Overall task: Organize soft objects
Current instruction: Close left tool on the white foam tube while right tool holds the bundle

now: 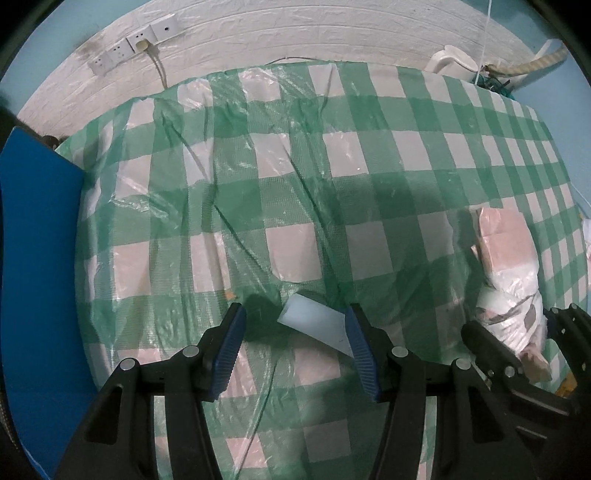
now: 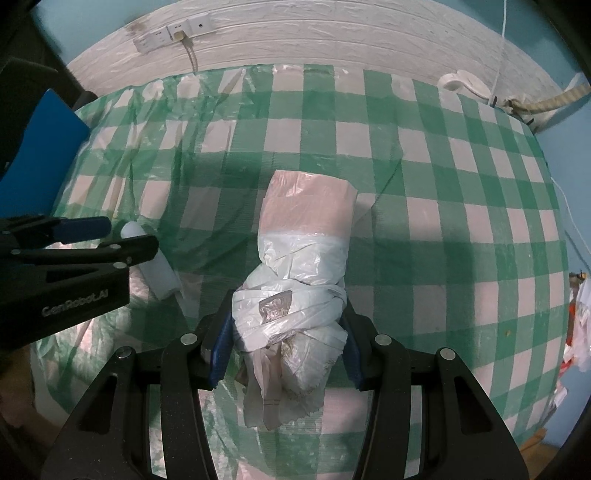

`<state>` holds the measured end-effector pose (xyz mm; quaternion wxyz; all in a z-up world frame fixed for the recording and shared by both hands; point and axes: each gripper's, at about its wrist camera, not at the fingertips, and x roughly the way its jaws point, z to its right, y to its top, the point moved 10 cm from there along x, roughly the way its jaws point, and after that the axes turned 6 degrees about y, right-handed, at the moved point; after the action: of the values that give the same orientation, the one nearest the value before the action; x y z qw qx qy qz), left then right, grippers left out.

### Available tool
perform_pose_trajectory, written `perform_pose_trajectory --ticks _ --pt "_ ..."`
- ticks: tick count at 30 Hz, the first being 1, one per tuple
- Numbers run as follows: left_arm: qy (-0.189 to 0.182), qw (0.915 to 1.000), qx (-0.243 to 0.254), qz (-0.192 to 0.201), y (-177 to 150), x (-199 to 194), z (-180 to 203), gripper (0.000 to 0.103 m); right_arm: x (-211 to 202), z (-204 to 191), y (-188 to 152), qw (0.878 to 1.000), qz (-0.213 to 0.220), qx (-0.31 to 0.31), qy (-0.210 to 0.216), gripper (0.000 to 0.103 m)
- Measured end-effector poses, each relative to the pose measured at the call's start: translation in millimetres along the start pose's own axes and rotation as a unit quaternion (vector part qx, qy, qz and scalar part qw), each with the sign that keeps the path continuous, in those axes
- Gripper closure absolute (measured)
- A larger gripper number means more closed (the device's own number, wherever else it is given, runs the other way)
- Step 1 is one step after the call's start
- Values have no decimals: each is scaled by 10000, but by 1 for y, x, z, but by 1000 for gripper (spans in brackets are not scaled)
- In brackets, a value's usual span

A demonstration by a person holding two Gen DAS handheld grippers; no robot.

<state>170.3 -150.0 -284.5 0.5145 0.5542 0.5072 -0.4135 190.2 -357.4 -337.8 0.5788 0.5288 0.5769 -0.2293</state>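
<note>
Between your right claw's (image 2: 286,343) blue pads sits the plastic-wrapped bundle (image 2: 299,280), pinched at its knotted white waist, its pinkish end stretching away from the claw over the green-checked tablecloth (image 2: 461,184). Off to that claw's left, your left claw (image 1: 295,343) hangs half-wide and empty above a pale foam block (image 1: 314,323); the block lies on the cloth between the open pads, close against the right pad, though contact cannot be judged. Beyond both claws, a white wall (image 2: 332,33) with sockets (image 2: 173,33) borders the table's far edge.
</note>
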Motion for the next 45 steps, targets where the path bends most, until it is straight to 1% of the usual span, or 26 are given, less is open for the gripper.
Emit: perform_pose_trajectory --ticks 2,6,9,13,19,22,23,27,29,32,35,40,45 --pt "-22 10000 -24 12 0 3 1 46 0 2 0 10000 1 23 3 54" --pt "-194 9997 -164 -62 4 3 4 46 1 5 -1 10000 -10 38 7 54" --pt "-221 9996 -177 -79 7 6 7 46 1 6 -1 10000 -14 66 18 54" --pt "-279 9994 -107 -147 6 12 18 46 1 6 1 10000 -1 79 31 54" --pt "-235 9997 -16 -99 11 16 30 46 1 7 -1 9999 -6 117 32 53" --pt "-229 9997 -5 -76 14 17 31 57 1 9 0 9999 -1 140 20 53" --pt "-240 9997 5 -77 13 17 30 59 1 10 0 9999 1 146 20 53" --pt "-379 9993 35 -49 2 11 28 69 2 12 0 9999 1 166 -2 53" --pt "-470 9989 35 -44 -5 8 21 80 2 11 0 9999 1 169 -16 53" --pt "-564 9984 44 -17 -12 0 16 93 1 10 0 9998 9 183 -30 53" --pt "-624 9980 88 56 -15 -9 13 93 -2 8 3 9999 34 148 -35 53" --pt "-548 9978 231 293 -18 -23 7 93 -6 4 2 9999 57 103 -48 53" --pt "-568 9972 268 410 -20 -35 2 93 -12 2 2 9999 108 97 -78 53"
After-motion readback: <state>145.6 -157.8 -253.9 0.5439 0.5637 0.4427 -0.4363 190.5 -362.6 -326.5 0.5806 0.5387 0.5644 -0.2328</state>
